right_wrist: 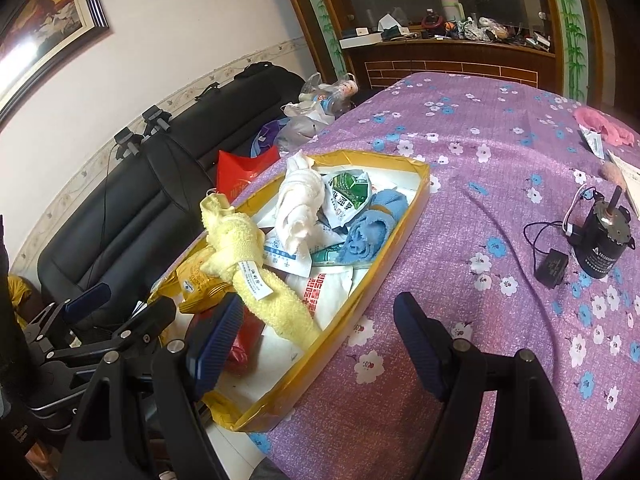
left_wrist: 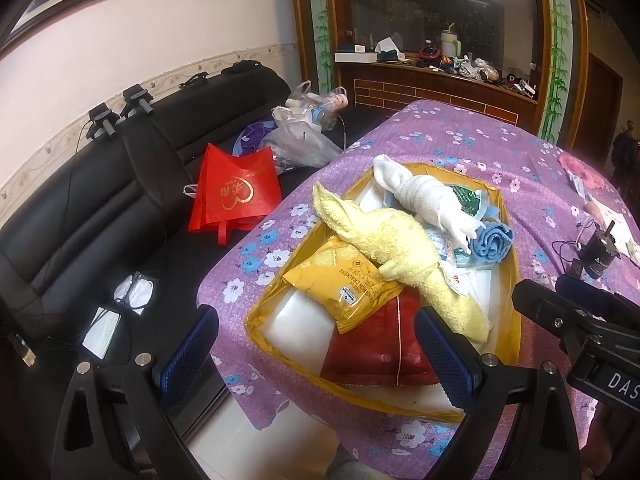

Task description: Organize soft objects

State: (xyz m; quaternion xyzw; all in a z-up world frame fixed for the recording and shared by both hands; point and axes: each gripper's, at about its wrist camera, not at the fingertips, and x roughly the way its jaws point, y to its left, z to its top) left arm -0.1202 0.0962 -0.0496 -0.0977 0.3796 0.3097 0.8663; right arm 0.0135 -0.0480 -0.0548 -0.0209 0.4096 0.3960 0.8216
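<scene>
A shallow yellow tray (left_wrist: 507, 216) (right_wrist: 416, 192) lies on the purple flowered tablecloth. In it lie a yellow towel (left_wrist: 396, 248) (right_wrist: 244, 252), a knotted white towel (left_wrist: 424, 196) (right_wrist: 298, 204) and a rolled blue towel (left_wrist: 492, 240) (right_wrist: 368, 232), on top of snack packets. My left gripper (left_wrist: 316, 352) is open and empty over the tray's near end. My right gripper (right_wrist: 316, 340) is open and empty, straddling the tray's near right wall. The left gripper also shows in the right wrist view (right_wrist: 124, 300).
A yellow cracker packet (left_wrist: 344, 280) and a red packet (left_wrist: 376, 348) lie in the tray. A black motor with wires (right_wrist: 600, 236) stands on the cloth at right. A pink cloth (right_wrist: 604, 124) lies far right. A black sofa (left_wrist: 100, 200) holds a red bag (left_wrist: 236, 192).
</scene>
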